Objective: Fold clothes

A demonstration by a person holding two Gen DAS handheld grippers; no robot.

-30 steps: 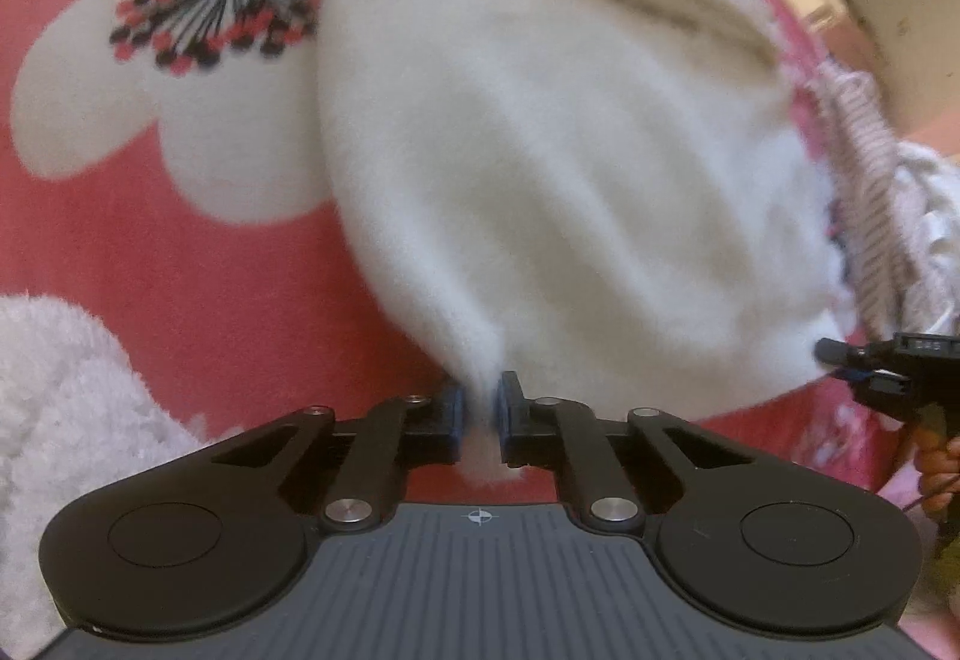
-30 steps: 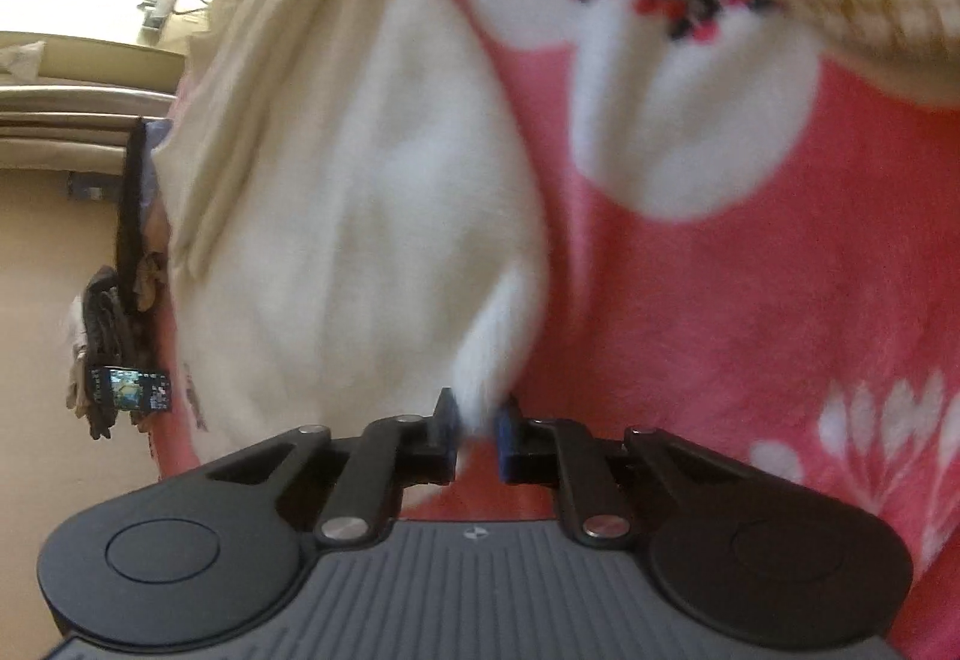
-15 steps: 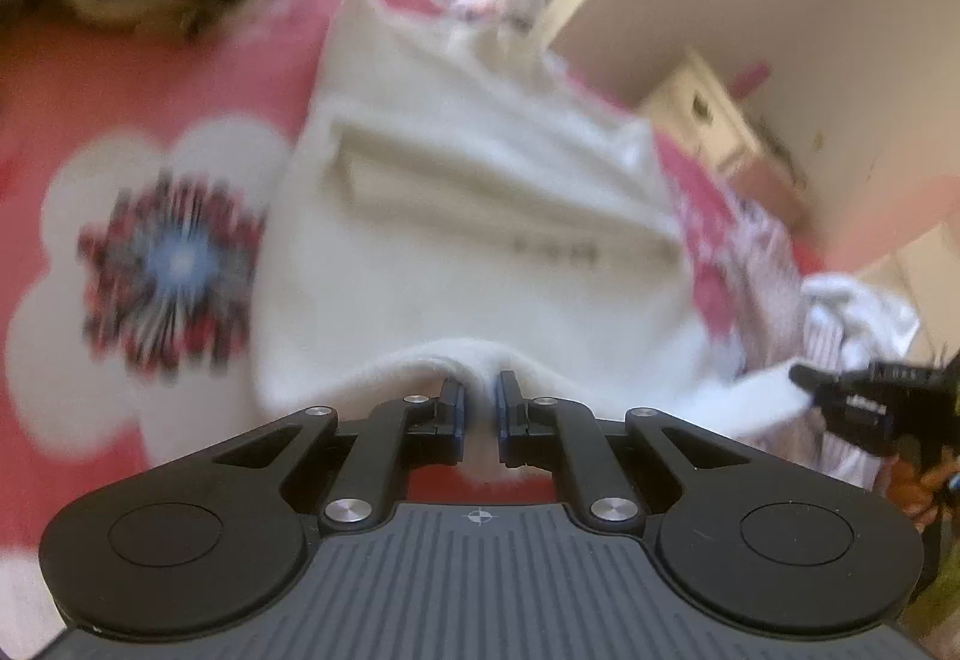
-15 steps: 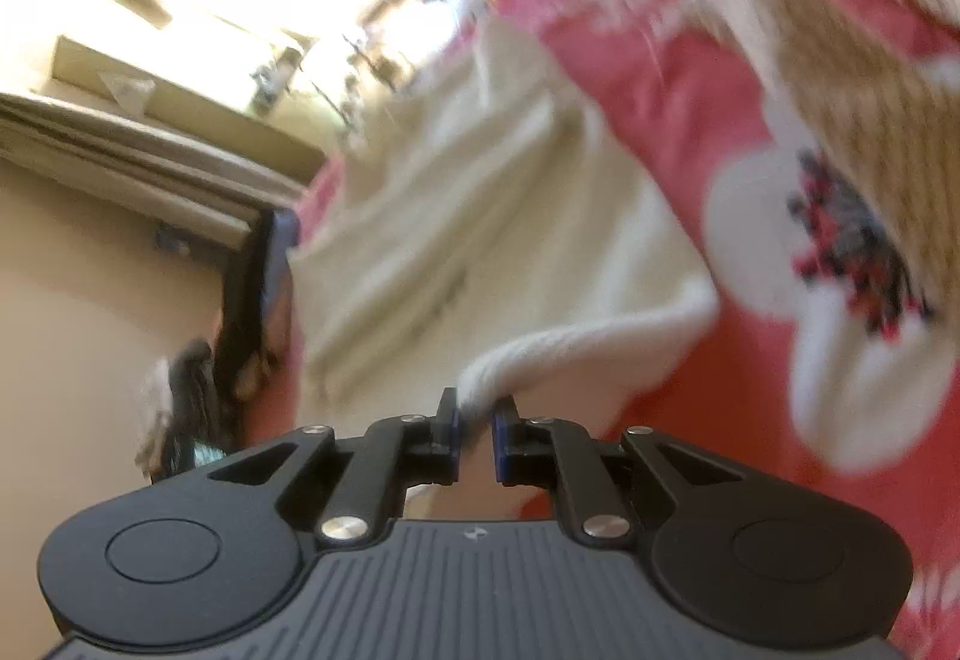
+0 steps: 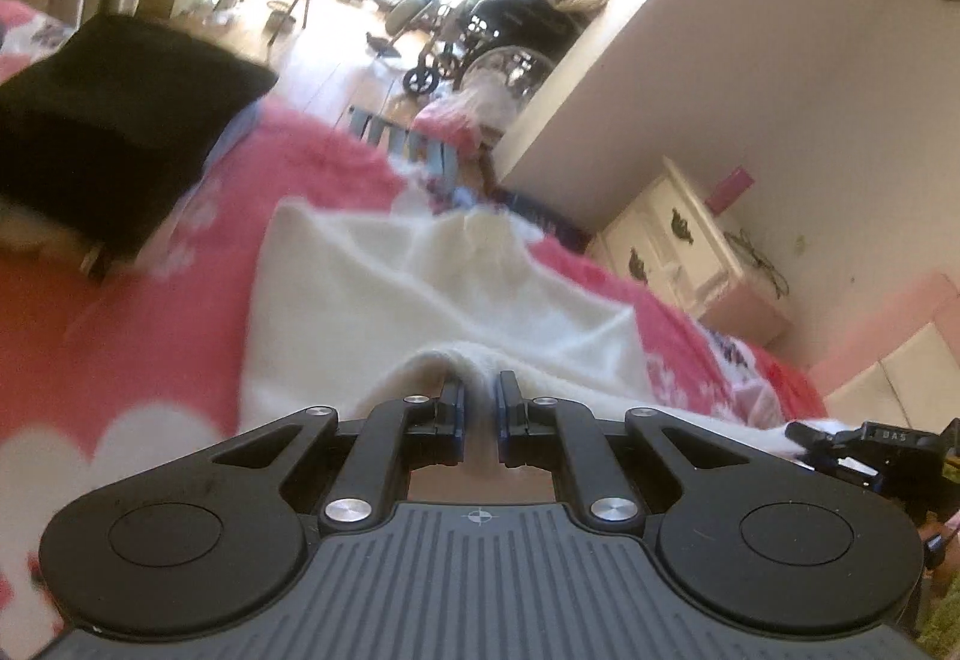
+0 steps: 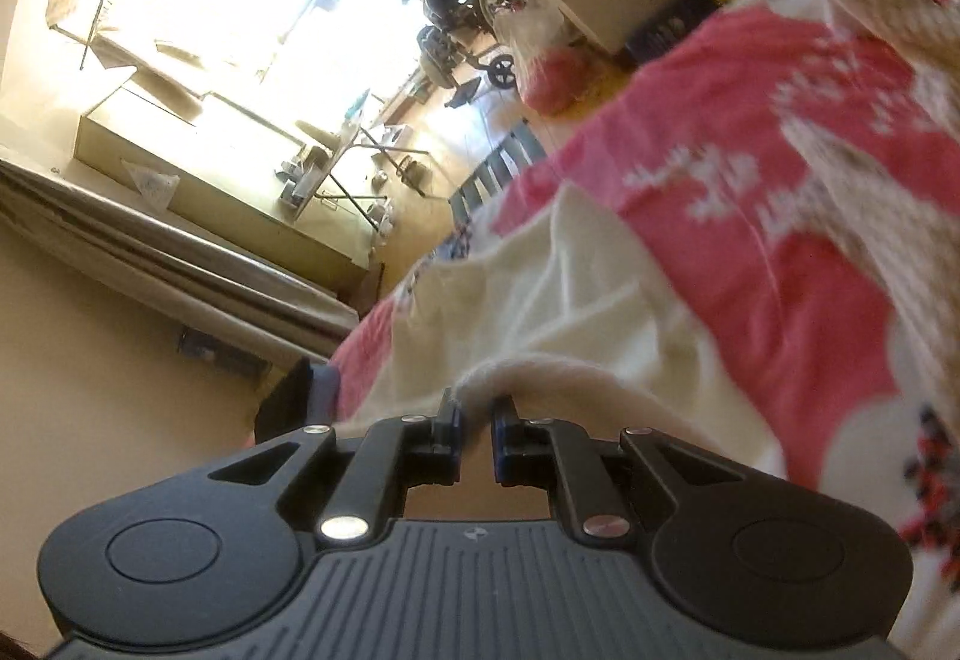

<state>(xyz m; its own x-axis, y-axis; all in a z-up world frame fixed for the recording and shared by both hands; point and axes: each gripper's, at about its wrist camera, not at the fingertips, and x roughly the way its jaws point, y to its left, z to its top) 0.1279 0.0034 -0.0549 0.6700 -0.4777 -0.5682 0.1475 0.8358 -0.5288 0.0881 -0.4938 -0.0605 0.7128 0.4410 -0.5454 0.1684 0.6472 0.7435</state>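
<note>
Left wrist view: the left gripper pinches the near edge of the cream garment, which stretches away over the pink flowered blanket; the right gripper shows at the far right. Right wrist view: its jaws clamp a rolled hem of that garment, spread on the blanket.

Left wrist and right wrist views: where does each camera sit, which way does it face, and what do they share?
Left wrist: sits behind the left gripper, looking along the white garment across the pink blanket towards a black cushion; the right gripper shows at right.
Right wrist: sits behind the right gripper, rolled sideways, facing the same garment, blanket, window beyond.
Shared: garment, blanket, wheelchair, white dresser.
</note>
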